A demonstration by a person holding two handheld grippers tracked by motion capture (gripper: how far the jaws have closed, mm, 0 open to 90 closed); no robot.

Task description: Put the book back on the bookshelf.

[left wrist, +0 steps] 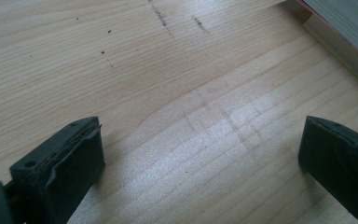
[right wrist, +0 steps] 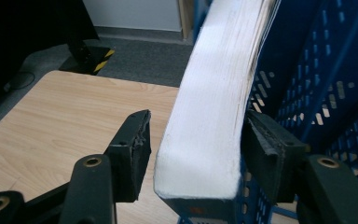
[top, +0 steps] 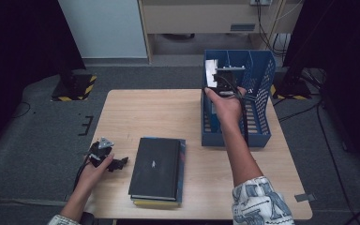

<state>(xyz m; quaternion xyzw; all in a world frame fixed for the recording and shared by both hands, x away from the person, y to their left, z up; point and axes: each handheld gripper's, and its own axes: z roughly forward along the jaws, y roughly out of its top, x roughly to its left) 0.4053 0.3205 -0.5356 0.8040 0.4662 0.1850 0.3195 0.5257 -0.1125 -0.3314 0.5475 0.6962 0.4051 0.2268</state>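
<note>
High view, two grippers, one blue rack (top: pixel 258 136), two stacked books (top: pixel 157 171)

A wide bare stretch of the wooden table (top: pixel 159 112) is left open between the stack of books (top: pixel 157 171) and the blue file rack (top: pixel 243 93), so passage there is not blocked. The near right part of the table is also left free. The rack's leftmost slot is taken by an upright book (right wrist: pixel 214 107), standing between the right gripper (right wrist: pixel 193 149) jaws; a small gap is seen beside the left jaw
</note>
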